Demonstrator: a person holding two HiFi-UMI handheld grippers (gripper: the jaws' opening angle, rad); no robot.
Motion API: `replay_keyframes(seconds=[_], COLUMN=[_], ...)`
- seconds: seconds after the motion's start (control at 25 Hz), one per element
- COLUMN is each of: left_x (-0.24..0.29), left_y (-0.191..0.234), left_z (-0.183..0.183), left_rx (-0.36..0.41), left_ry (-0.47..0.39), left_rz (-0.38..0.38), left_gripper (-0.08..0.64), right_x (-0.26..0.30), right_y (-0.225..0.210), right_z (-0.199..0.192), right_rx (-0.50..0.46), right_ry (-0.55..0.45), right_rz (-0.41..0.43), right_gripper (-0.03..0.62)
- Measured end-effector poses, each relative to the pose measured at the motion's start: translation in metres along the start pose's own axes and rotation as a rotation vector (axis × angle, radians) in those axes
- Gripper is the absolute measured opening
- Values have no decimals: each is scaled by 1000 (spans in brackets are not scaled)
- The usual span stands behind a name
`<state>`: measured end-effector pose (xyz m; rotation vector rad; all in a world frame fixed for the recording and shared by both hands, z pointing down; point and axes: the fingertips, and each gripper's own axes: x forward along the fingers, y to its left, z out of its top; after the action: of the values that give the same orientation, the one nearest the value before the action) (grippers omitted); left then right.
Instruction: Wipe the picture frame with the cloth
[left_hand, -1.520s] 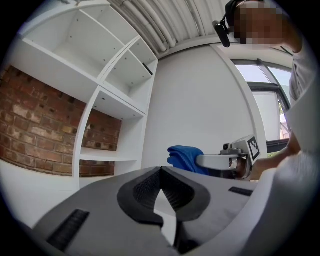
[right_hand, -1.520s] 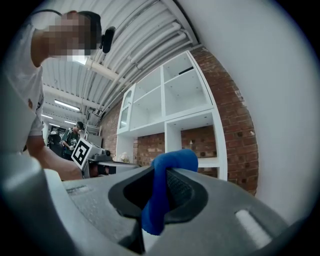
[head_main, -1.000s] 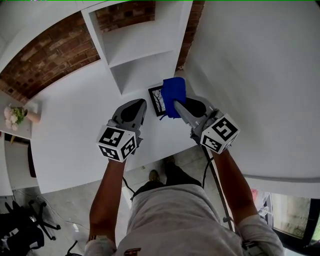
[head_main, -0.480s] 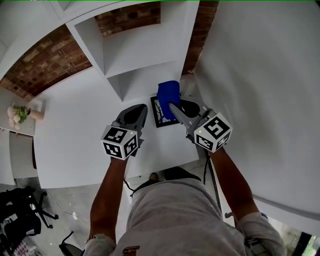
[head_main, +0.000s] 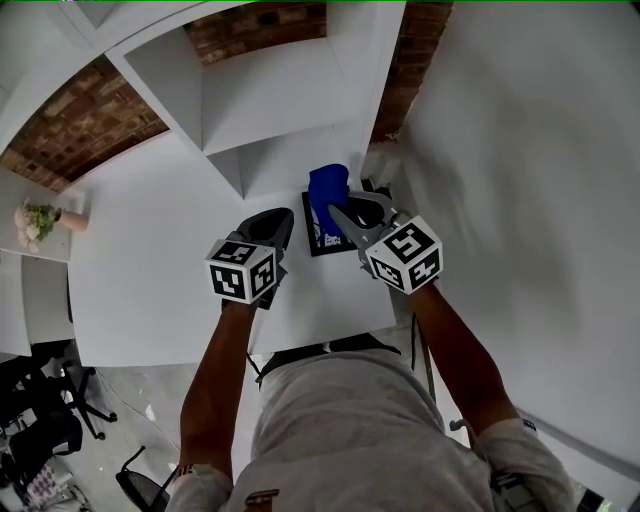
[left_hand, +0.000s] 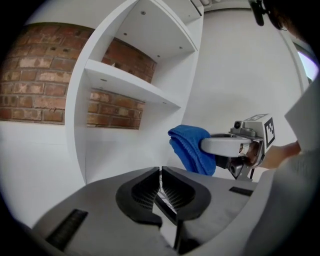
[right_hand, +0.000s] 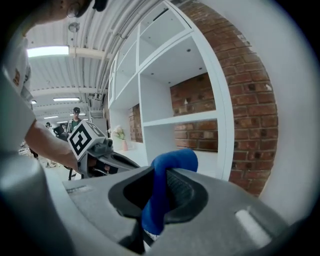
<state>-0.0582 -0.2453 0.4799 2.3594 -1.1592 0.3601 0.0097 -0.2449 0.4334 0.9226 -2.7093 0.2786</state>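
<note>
The frame (head_main: 312, 236) lies flat on the white worktop (head_main: 150, 240) in front of the shelf unit (head_main: 270, 100). From above, its black border sits slightly askew to the worktop's front edge. So much of it is covered that I cannot tell which side is the longer. The blue cloth (head_main: 326, 190) is over its far part, bunched into a folded wad whose length runs away from the person toward the shelves. The right gripper (head_main: 335, 210) has its fingers clamped on that cloth. Its own view shows the fabric standing up between the pads and curling over the top, which the head view does not show. The left gripper (head_main: 281, 214) is just left of the frame with its fingers together and nothing in them. Its view shows only a hairline slit between them, with a dark strip of the frame's edge below. That view also shows the cloth from the side, drooping ahead of the right fingertips. Only the head view shows both grippers and the frame together.
</note>
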Motion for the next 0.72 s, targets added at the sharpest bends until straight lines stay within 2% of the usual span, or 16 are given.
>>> replay_keyframes(seconds=[0.12, 0.36, 0.72], left_x=[9, 28, 47], left_y=[5, 14, 24], left_z=[-10, -33, -63], left_rx=[-24, -52, -42], left_ry=[60, 183, 326], left_rz=[-1, 8, 36], left_gripper=[26, 105, 165], right_x=[8, 26, 45], right_y=[-4, -7, -13], right_z=[-9, -27, -50], right_rx=[5, 19, 62], right_ry=[41, 130, 233], right_rz=[-17, -34, -40], right_gripper=[49, 49, 49])
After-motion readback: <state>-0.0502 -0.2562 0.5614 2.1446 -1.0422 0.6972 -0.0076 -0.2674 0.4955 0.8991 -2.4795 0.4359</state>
